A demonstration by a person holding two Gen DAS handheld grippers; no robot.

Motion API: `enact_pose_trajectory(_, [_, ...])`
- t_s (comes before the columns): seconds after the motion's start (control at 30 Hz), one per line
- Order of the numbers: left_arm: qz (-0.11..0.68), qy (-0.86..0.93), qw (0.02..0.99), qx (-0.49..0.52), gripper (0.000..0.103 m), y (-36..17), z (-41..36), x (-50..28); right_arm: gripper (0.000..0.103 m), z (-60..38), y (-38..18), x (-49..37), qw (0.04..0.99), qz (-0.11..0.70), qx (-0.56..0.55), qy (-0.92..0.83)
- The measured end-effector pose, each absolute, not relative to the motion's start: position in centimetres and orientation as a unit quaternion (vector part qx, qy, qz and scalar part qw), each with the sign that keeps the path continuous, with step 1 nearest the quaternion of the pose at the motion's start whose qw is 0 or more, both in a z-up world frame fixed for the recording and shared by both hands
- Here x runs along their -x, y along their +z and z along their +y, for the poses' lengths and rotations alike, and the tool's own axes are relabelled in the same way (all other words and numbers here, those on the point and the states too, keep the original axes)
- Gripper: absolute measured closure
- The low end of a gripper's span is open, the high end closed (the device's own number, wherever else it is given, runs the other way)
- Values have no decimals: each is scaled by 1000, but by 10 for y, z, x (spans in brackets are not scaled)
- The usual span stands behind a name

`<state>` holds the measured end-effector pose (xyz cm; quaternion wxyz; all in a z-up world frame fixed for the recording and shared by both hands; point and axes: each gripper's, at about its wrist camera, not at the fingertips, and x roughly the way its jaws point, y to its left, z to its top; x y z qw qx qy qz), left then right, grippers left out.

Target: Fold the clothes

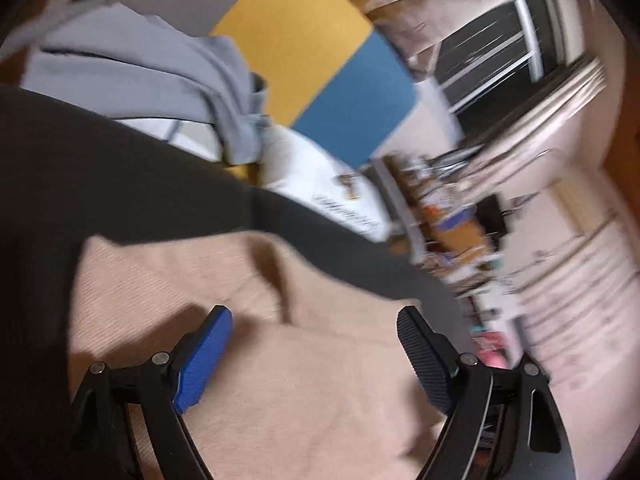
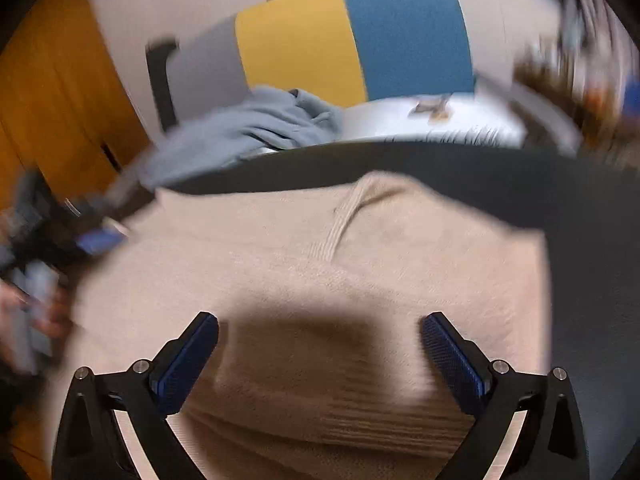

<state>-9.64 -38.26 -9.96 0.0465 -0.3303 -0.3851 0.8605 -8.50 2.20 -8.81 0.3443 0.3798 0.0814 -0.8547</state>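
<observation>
Beige sweater [image 2: 320,280] flat on dark bench [image 2: 580,200], right gripper [image 2: 320,336] jaws spread above it, left gripper [image 1: 316,332] jaws spread likewise, grey garment [image 1: 140,76] heaped beyond, only right view shows a blurred hand [image 2: 36,312], left view alone catches smeared shelves.

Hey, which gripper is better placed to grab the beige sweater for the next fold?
Probably the right gripper: its jaws are open, squarely over the beige sweater. The left gripper, also open, sits near the sweater's edge, and its view is tilted.
</observation>
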Motion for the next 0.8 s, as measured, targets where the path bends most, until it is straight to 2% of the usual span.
enact_pose_trajectory(0.17, [-431, 841, 102, 311, 18, -99, -399, 116, 0, -41, -63, 56, 404, 145, -321, -844])
enact_pose_trajectory(0.3, [-445, 827, 111, 325, 21, -106, -401, 132, 0, -98, -87, 42, 445, 209, -351, -797])
enact_pose_trajectory(0.5, [-438, 832, 101, 325, 23, -120, -397, 145, 0, -99, -108, 45, 447, 185, -359, -798])
enact_pose_trajectory(0.57, [-435, 834, 97, 325, 28, -124, -395, 149, 0, -99, -106, 44, 446, 184, -356, -800])
enact_pose_trajectory(0.67, [-432, 837, 92, 325, 44, -131, -393, 156, 0, -103, -105, 43, 446, 184, -354, -801])
enact_pose_trajectory(0.73, [-429, 838, 88, 325, 64, -135, -391, 160, 0, -105, -104, 43, 447, 182, -353, -802])
enact_pose_trajectory(0.8, [-439, 838, 91, 312, 66, -139, -393, 160, 0, -106, -105, 42, 446, 182, -352, -802])
